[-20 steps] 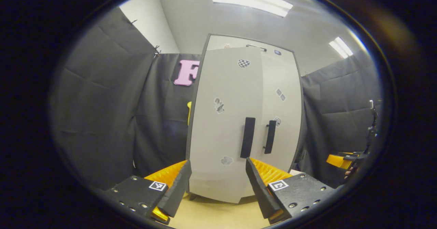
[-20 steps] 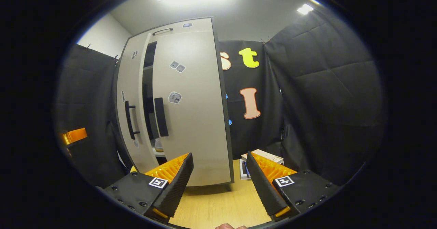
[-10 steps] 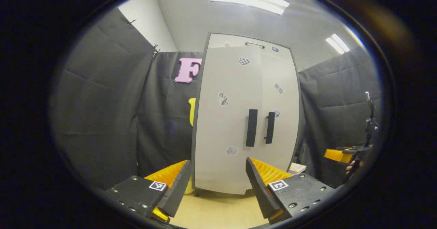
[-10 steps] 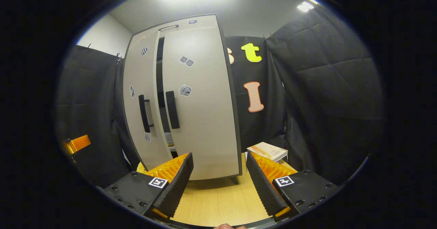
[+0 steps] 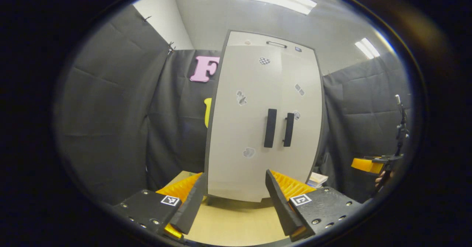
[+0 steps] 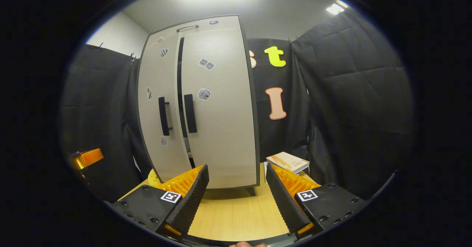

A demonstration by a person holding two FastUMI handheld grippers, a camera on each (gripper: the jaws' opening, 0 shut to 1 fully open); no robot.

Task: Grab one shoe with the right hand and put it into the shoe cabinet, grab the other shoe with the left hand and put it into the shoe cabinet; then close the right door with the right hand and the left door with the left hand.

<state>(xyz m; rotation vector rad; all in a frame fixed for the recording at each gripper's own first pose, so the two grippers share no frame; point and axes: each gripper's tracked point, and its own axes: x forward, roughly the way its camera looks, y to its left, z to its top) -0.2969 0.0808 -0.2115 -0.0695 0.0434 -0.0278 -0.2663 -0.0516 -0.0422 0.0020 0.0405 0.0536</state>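
Right gripper view puts the shoe cabinet (image 6: 206, 103) at centre frame, standing on the wooden table (image 6: 236, 217), and a dark slit runs between its two doors from top to bottom, so they are not fully seated; in the left gripper view the cabinet (image 5: 258, 121) looks nearly shut. The shoes are not visible and are presumably inside. The right gripper (image 6: 237, 199) is spread wide and empty at the lower middle, well apart from the doors; the left gripper (image 5: 235, 202) is likewise wide and empty. The risk: leaving now with a door ajar, which may swing out again. A hard shove could also slide the cabinet toward the books (image 6: 288, 162) lying just right of it.
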